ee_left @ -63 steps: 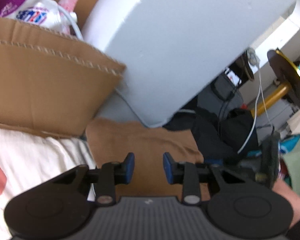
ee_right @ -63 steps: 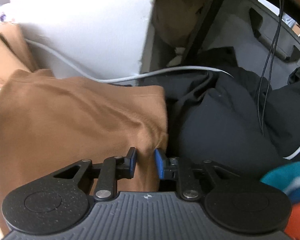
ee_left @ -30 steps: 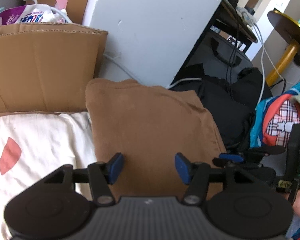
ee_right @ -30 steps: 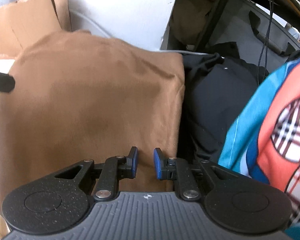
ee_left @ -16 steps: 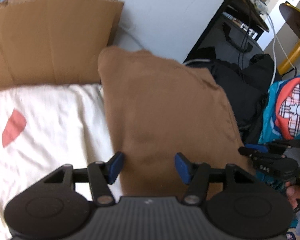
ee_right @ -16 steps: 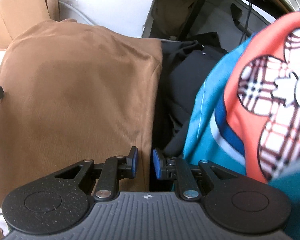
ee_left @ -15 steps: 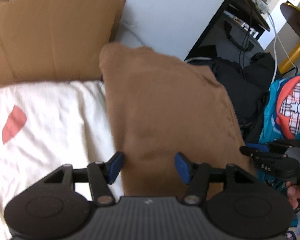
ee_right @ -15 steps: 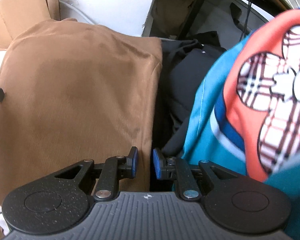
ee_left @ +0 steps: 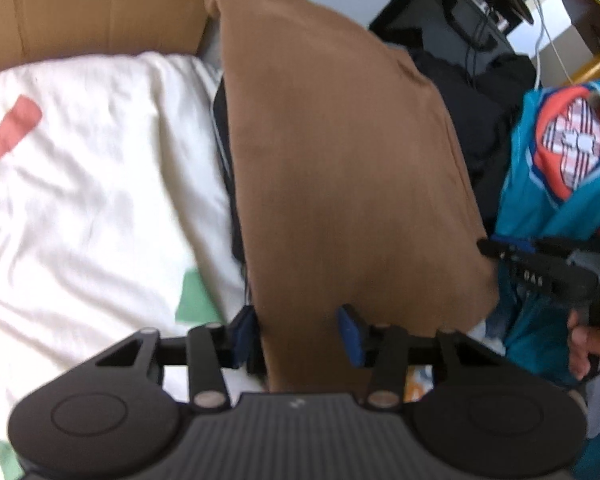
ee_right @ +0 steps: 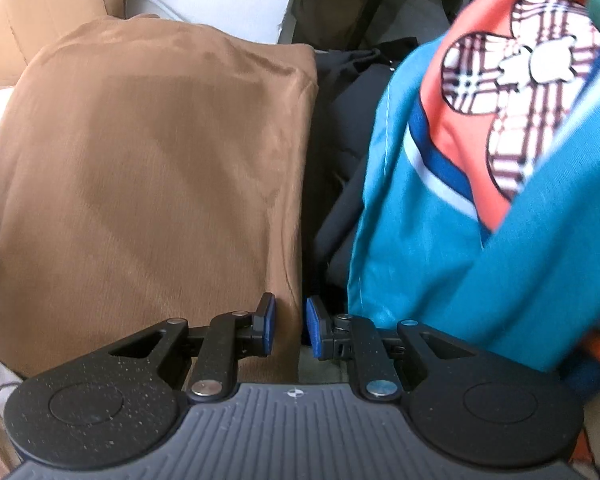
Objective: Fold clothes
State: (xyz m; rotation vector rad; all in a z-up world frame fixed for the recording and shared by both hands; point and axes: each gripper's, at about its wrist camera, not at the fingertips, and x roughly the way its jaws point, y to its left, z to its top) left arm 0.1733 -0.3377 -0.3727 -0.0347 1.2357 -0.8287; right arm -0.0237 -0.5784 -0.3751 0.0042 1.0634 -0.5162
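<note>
Soft daylight fills both views, glaring on the white bedding (ee_left: pixel 92 184) at left. Motion blur smears the cloth. Fisheye bending and dark vignetting curve the corners.

The brown garment (ee_left: pixel 340 168) lies flat, stretching ahead of both tongs, its near edge between their jaws.

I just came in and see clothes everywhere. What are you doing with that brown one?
A person is folding the brown garment with a tool in each hand. The left tool straddles its near left edge, and its jaws have just been closing. The right tool has the near right edge between its jaws. A teal printed top lies alongside.
</note>
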